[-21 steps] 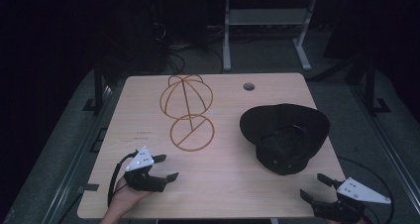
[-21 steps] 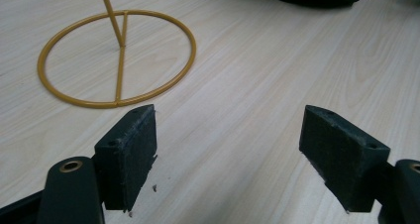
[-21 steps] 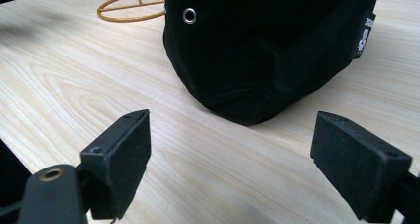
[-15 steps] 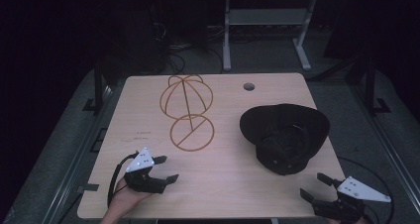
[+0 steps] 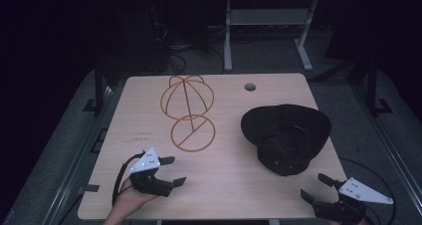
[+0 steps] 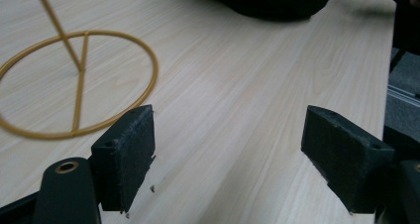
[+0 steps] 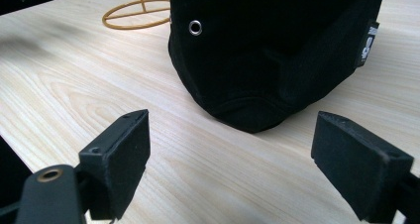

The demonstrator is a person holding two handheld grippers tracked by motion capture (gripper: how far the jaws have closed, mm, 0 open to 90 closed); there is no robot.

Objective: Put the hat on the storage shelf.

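A black bucket hat (image 5: 286, 135) lies on the right half of the wooden table (image 5: 229, 170); in the right gripper view the hat (image 7: 277, 50) bulks just beyond the jaws, with a metal eyelet on its side. A gold wire hat stand (image 5: 188, 113) rises left of centre, and its ring base (image 6: 74, 80) lies ahead of the left jaws. My left gripper (image 5: 172, 170) rests open near the front left of the table, held by a hand. My right gripper (image 5: 316, 187) stands open at the front right corner, short of the hat. Nothing sits between either pair of jaws.
A round cable hole (image 5: 250, 87) marks the table's far side. Behind the table stands a grey metal frame (image 5: 263, 31) amid dark floor and cables. Bare wood stretches between the stand and the hat.
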